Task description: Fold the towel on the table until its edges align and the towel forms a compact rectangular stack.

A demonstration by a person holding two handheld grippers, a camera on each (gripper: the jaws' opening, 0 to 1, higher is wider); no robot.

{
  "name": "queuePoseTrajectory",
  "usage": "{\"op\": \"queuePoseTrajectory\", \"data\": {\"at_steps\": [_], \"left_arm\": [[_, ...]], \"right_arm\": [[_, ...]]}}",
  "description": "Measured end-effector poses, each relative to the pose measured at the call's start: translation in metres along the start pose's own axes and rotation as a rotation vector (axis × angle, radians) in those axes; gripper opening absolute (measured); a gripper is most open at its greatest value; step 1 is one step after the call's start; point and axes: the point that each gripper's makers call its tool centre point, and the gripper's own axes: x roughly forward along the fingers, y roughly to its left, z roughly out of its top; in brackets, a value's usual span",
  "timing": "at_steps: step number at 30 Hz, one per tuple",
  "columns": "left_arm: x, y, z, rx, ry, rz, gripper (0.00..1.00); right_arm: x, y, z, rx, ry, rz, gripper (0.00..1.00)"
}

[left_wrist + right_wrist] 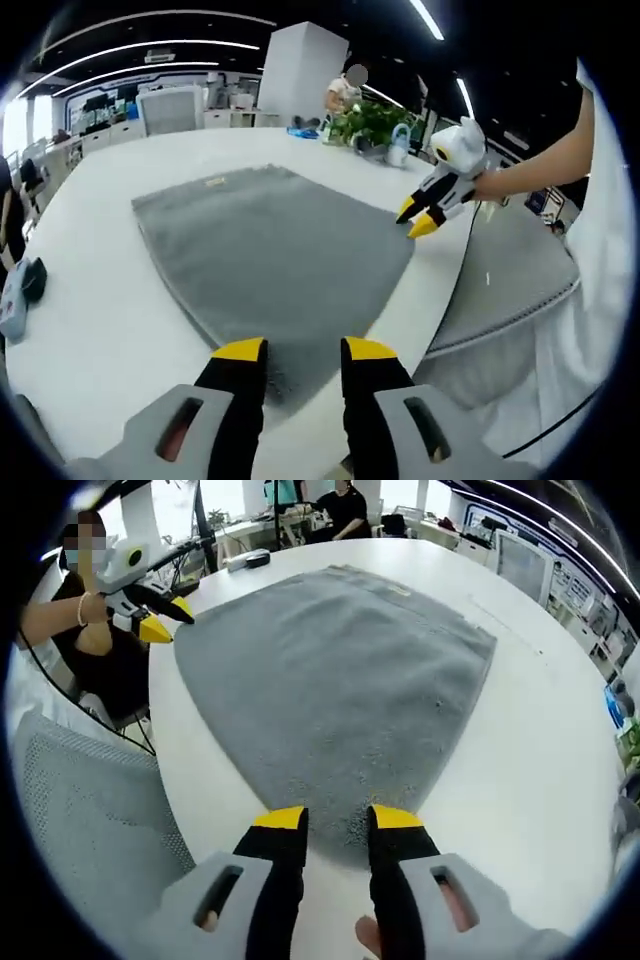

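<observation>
Left gripper view: grey towel [270, 255] spread flat on the white table [90, 320], near corner sitting right between the jaws of the left gripper [303, 352], which are parted with nothing pinched yet. Same deal in the right gripper view, with the right gripper [336, 820] spread open over the other near corner of the towel [340, 680], table [540, 750] bare around it.

Judging by that, looks like the very start of the first fold, both corners about to be grabbed. To do it well: close on one layer only, right at the corner tips, not deeper into the cloth. Lift both sides evenly, carry straight over to the far edge, and land corner on corner so the edges line up. Worth keeping the cloth low so it doesn't drag or bunch up.

Differences between views: left gripper view also catches the right gripper [425, 212] from the side, tips looking open near the towel's right corner, plus a potted plant [372, 122] at the far table edge and a mesh chair back [520, 280]. Right gripper view gives the left gripper [160, 618] side-on, though can't really tell its jaw gap from there, and the small label [375, 580] on the far hem.
</observation>
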Motion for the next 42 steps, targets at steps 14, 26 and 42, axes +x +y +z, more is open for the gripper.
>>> {"op": "queuePoseTrajectory", "data": {"at_steps": [14,26,42], "left_arm": [[0.007,0.003,-0.017,0.066,0.072,0.004,0.30],[0.013,0.005,-0.021,0.158,0.105,0.002,0.30],[0.011,0.005,-0.025,0.252,0.123,0.004,0.28]], "right_arm": [[0.004,0.004,-0.008,-0.015,0.033,0.031,0.23],[0.002,0.004,-0.012,-0.016,0.036,0.033,0.23],[0.000,0.002,-0.023,-0.090,0.037,-0.011,0.21]]}}
